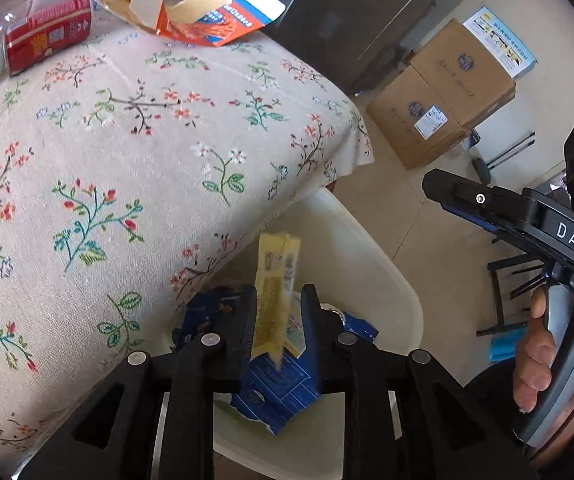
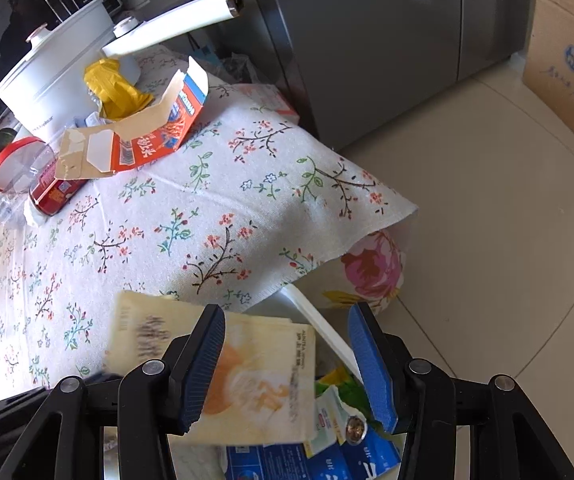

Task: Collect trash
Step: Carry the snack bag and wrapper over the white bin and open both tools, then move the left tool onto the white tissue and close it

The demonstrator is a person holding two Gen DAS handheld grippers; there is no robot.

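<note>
Left gripper [image 1: 279, 320]: its jaws were seen a little parted over the white bin [image 1: 387, 280], at 6 o'clock in the left wrist view. A pale yellow wrapper [image 1: 277, 292] was seen between the fingers, blurred; whether the pads were pressing on it could not be told.
Right gripper [image 2: 287, 364]: its jaws were held about half open, at 6 o'clock in the right wrist view, with nothing gripped. The yellow wrapper was seen behind the left-hand finger, smeared, its print unreadable.
Right hand [image 1: 547, 352]: seen at 4 o'clock in the left wrist view, wrapped round the handle, partly cut off by the frame edge.
Bin contents: blue packaging [image 1: 279, 392] and other scraps were made out, largely hidden by the fingers of both grippers.
Bin rim: partly tucked under the overhanging floral tablecloth [image 1: 127, 140].
Trash left on table: a torn orange carton [image 1: 207, 24] at 12 o'clock and a red can [image 1: 47, 38] on its side at 10 o'clock were seen in the left wrist view.
Yellow item [image 2: 115, 88]: crumpled behind the carton, beside a white pot [image 2: 59, 76]; its kind could not be told.
Cardboard boxes [image 1: 443, 92]: seen stacked on the floor at 2 o'clock, well apart from the table.
</note>
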